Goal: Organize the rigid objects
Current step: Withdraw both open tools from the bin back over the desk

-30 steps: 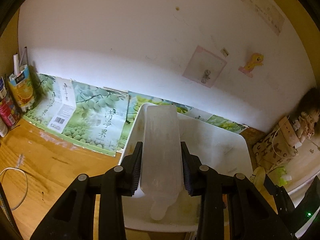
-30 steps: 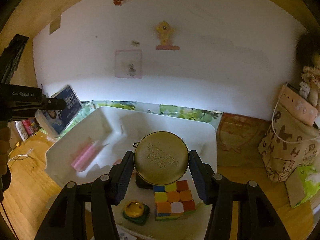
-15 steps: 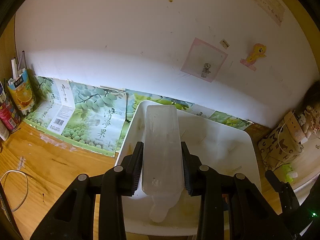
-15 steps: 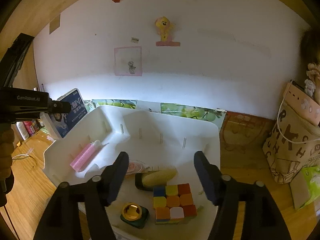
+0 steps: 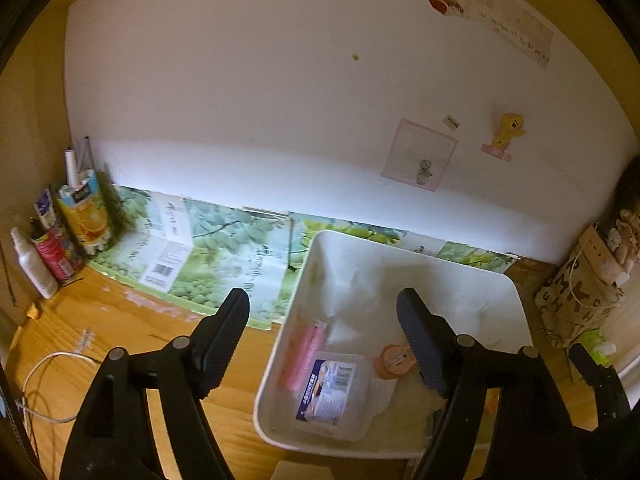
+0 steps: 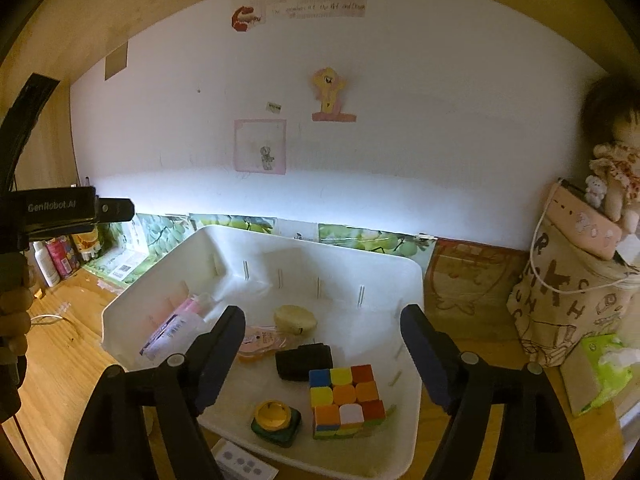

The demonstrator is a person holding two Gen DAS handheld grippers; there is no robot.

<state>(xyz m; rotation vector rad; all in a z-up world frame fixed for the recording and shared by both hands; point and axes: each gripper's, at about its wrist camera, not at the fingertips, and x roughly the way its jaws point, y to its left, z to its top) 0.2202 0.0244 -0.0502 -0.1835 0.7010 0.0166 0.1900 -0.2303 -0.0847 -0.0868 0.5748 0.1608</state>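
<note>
the left gripper (image 5: 324, 336) hangs with its black fingers spread wide and nothing between them, over the near left edge of the white rectangular plastic bin (image 5: 404, 248) on the wooden desk (image 5: 120, 340). the right gripper (image 6: 322, 350) is likewise released and empty, poised above the bin's near side.

nearest in the bin, in the right wrist view, sit a dark green square jar with a gold round lid (image 6: 275, 420) and a multicoloured puzzle cube (image 6: 346, 400), just beside each other near the front wall. behind the cube lies a black rectangular block (image 6: 303, 360), and past that a round gold tin (image 6: 295, 319) tilted on its side. a flat round peach-coloured item (image 6: 260, 342) lies left of the block.

at the bin's left end, a clear plastic bottle with a blue and white label (image 5: 334, 388) lies on its side on the bin floor, with a pink ribbed cylinder (image 5: 306, 354) touching it on the wall side.

further out on the desk, a white cable loop (image 5: 44, 384) lies at the left, and green grape-printed flattened cartons (image 5: 208, 252) lean along the foot of the white wall (image 5: 280, 100). an orange juice carton (image 5: 84, 216) and a white spray bottle (image 5: 32, 264) stand in the far left corner. at the right stands a beige letter-printed fabric bag (image 6: 568, 304).
</note>
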